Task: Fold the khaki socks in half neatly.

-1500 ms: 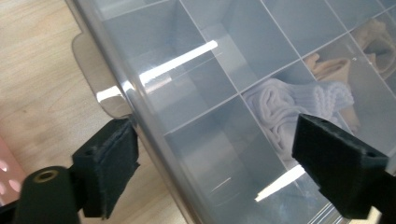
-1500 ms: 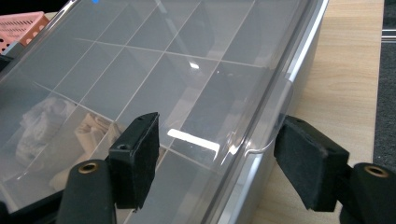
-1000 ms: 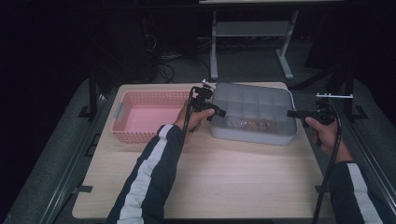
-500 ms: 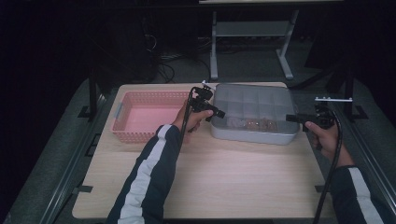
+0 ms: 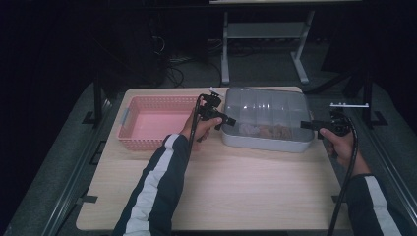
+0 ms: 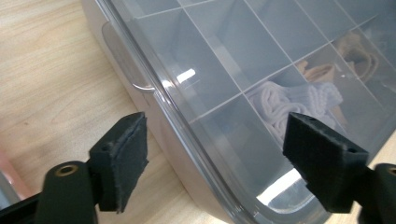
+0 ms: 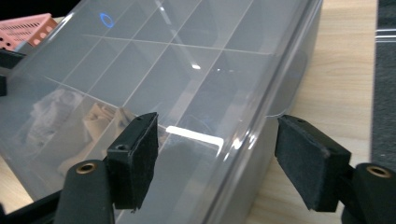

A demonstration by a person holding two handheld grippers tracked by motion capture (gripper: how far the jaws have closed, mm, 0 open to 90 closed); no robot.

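Note:
A grey compartment box (image 5: pixel 268 118) with a clear lid stands on the table, right of centre. Rolled white cloth (image 6: pixel 289 100) and beige pieces (image 6: pixel 322 72) lie in its near compartments. My left gripper (image 5: pixel 227 120) is at the box's left end, and its jaws (image 6: pixel 229 161) straddle the lid's rim without touching it. At the right end my right gripper (image 5: pixel 306 125) straddles the rim (image 7: pixel 217 161) the same way. Both pairs of jaws have just been opening, with the lid's edge between them. Both are open.
A pink mesh basket (image 5: pixel 152 120), with nothing in it, sits to the left of the box, close behind my left hand. Bare wooden tabletop (image 5: pixel 246 187) stretches in front of the box. A metal stand (image 5: pixel 265 44) is on the floor beyond the table.

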